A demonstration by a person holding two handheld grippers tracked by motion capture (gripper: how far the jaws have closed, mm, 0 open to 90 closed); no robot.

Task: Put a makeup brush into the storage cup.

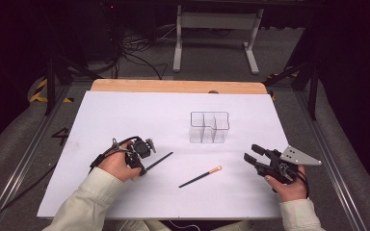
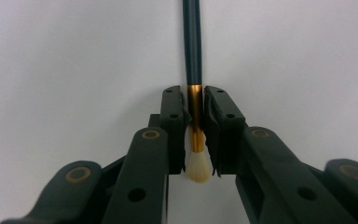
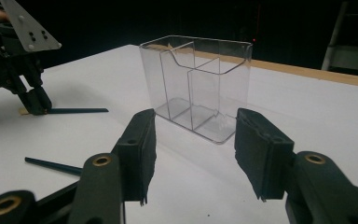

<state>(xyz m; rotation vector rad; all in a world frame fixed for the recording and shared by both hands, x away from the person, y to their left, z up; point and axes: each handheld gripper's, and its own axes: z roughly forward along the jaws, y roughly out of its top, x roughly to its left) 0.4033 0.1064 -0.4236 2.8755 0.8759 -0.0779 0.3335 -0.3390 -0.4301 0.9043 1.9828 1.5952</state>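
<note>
A dark-handled makeup brush (image 2: 192, 42) with a gold ferrule and pale bristles lies on the white table. My left gripper (image 2: 195, 100) is shut on its ferrule, with the bristles back between the jaws. In the high view that gripper (image 1: 142, 168) is at the left, and the brush handle (image 1: 160, 160) points away to the right. A second brush (image 1: 201, 176) lies loose near the table's middle front. My right gripper (image 1: 250, 151) rests at the right, open with nothing between its fingers. It (image 3: 195, 135) faces a clear divided holder (image 3: 200, 88).
The clear holder (image 1: 209, 127) stands upright in the middle of the white table sheet (image 1: 125, 115). A wooden edge (image 1: 173, 86) runs along the far side. Beyond the table lie cables and a metal stand (image 1: 217, 33) on the floor.
</note>
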